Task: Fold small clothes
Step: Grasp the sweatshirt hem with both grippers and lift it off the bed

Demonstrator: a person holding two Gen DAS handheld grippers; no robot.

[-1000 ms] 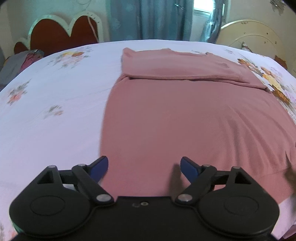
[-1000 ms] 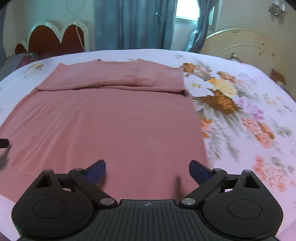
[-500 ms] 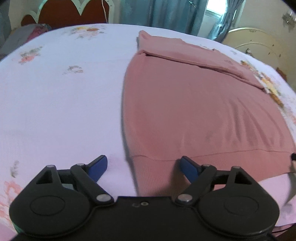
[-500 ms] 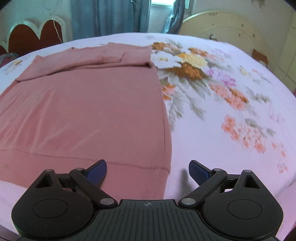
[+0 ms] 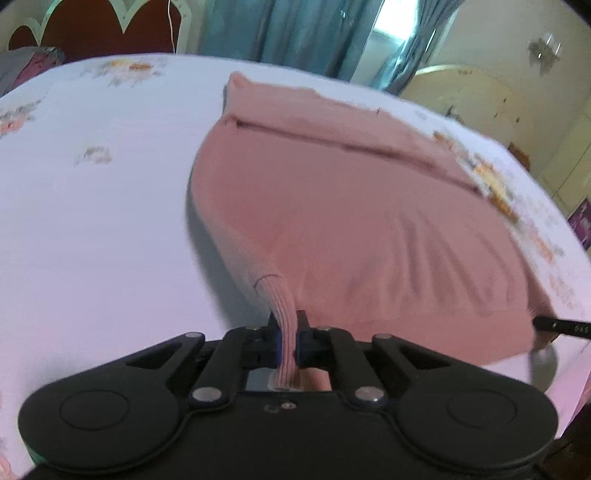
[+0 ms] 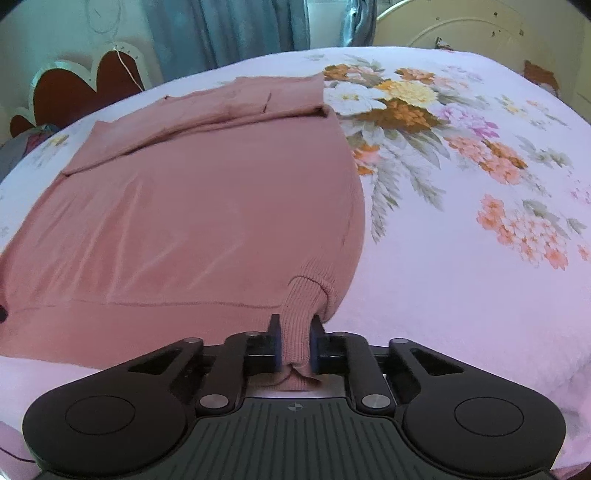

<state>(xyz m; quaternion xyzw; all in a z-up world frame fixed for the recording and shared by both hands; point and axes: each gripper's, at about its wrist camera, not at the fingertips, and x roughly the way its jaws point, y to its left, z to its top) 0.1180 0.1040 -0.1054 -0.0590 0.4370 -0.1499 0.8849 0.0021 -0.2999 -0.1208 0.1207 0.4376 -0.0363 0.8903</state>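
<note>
A pink sweater (image 5: 369,229) lies flat on the flowered bed sheet (image 5: 92,206), its top part folded down at the far end. My left gripper (image 5: 287,332) is closing on the ribbed hem at the near left corner, and the pads press the bunched fabric. In the right wrist view the sweater (image 6: 192,221) fills the left half. There my right gripper (image 6: 295,339) is closing on the near right hem corner, with a thick fold of rib pinched between its pads. The hem between both corners is lifted slightly and wrinkled.
The bed sheet (image 6: 461,206) spreads wide to the right with large flower prints. A red heart-shaped headboard (image 6: 81,85), blue curtains (image 5: 295,33) and a cream rounded board (image 6: 461,29) stand behind. A grey and pink clothes pile (image 5: 29,66) sits at the far left.
Both grippers went from wide open over the hem corners to closed on the ribbed hem. The near edge of the sweater has bunched and risen a little.
</note>
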